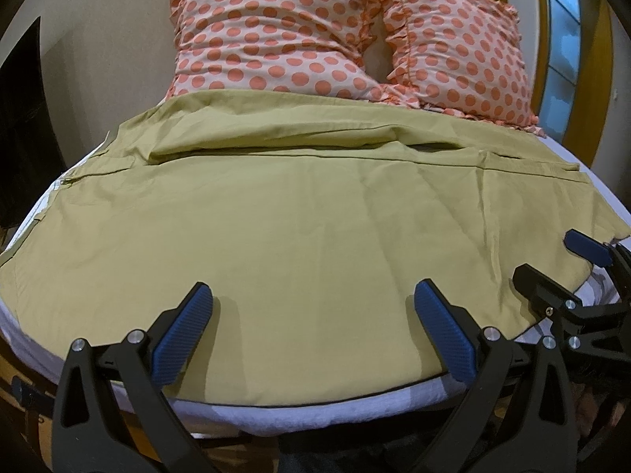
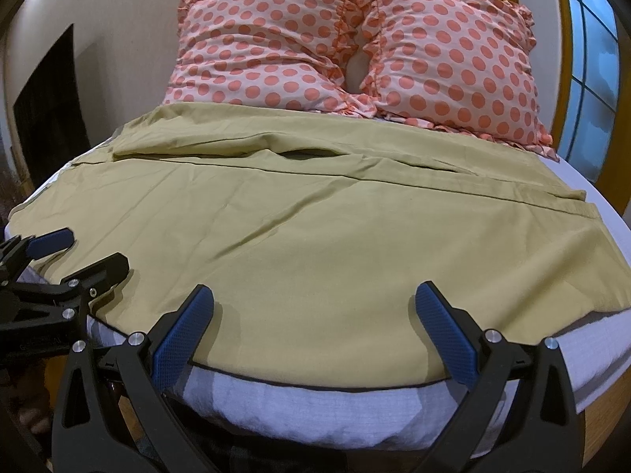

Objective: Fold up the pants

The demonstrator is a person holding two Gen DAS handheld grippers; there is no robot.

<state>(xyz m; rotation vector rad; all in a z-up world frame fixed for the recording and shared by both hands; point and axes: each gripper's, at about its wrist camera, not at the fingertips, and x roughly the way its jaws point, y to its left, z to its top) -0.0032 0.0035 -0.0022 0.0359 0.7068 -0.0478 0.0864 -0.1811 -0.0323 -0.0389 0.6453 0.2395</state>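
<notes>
From the left wrist view, the olive-green pants [image 1: 299, 213] lie spread flat across a bed with a white sheet [image 1: 315, 410], their near edge running just past the fingertips of the left gripper [image 1: 313, 335]. That gripper's two blue-padded fingers [image 1: 183, 335] stand wide apart, with nothing between them, poised low over the near hem of the cloth. At the right edge of this view the right gripper [image 1: 568, 264] comes in from the side, its fingers also spread, reaching over the corner of the pants. Two polka-dot pillows [image 1: 276, 35] rest against the wall beyond the far edge of the pants.

From the right wrist view, the pants [image 2: 315, 228] again cover most of the sheet [image 2: 299, 406], with a long fold line across the far part. The right gripper [image 2: 313, 335] sits low at the near edge, fingers parted and holding nothing, pointing toward the pillows [image 2: 268, 47]. The left gripper [image 2: 84, 254] enters at the left, spread open over the cloth's corner.
</notes>
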